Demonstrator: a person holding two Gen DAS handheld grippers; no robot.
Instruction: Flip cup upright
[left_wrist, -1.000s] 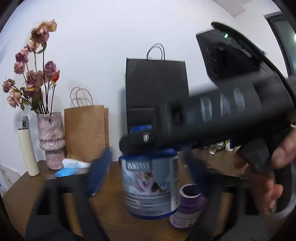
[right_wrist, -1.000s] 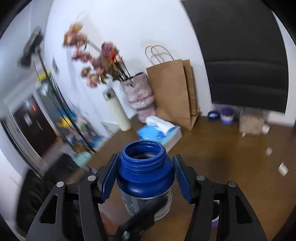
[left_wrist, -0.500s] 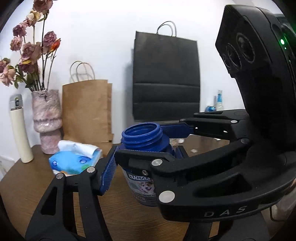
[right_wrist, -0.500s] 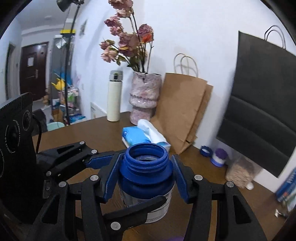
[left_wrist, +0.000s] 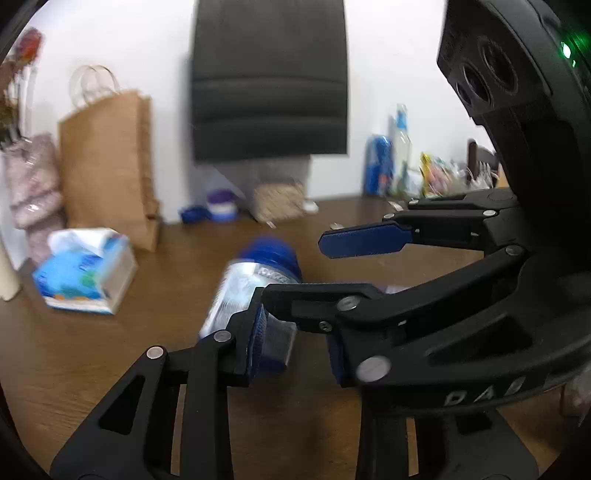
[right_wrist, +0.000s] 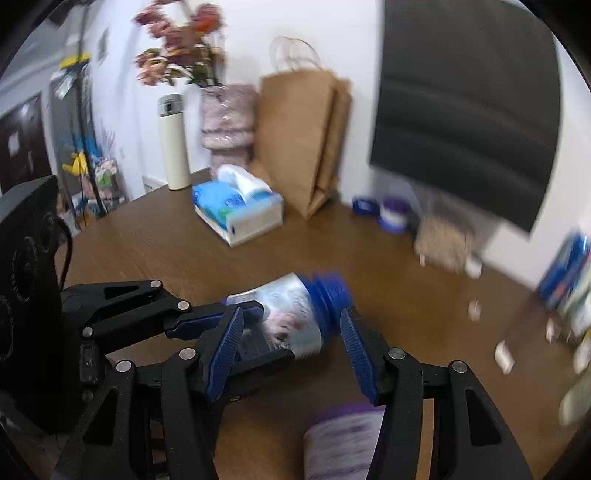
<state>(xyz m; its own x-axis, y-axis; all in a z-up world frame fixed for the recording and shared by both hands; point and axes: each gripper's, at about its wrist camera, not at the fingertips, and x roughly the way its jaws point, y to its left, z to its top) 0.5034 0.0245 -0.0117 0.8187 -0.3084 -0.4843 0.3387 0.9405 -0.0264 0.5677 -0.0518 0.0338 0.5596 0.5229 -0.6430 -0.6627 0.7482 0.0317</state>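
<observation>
The cup is a blue jar with a silver label (left_wrist: 255, 291) (right_wrist: 295, 314). It lies tilted over on the brown table (left_wrist: 92, 350), its open mouth pointing away, and it is blurred. My left gripper (left_wrist: 295, 352) (right_wrist: 251, 338) stands open around the jar's base; one pad touches it and a gap shows at the other pad. My right gripper (right_wrist: 291, 354) (left_wrist: 314, 266) is open too, its blue pads wide apart on either side of the jar's body and neck without touching it.
A purple-lidded jar (right_wrist: 343, 443) stands just under my right gripper. A tissue box (right_wrist: 240, 210), brown paper bag (right_wrist: 303, 140), black bag (right_wrist: 465, 110), vase with flowers (right_wrist: 229, 122) and white flask (right_wrist: 173, 140) line the back. Small items lie at the right (right_wrist: 502, 356).
The jar stood upright between the right gripper's pads; now it is tipped onto its side. Both grippers have swung down and right, and the left pads have drawn in around the base.
</observation>
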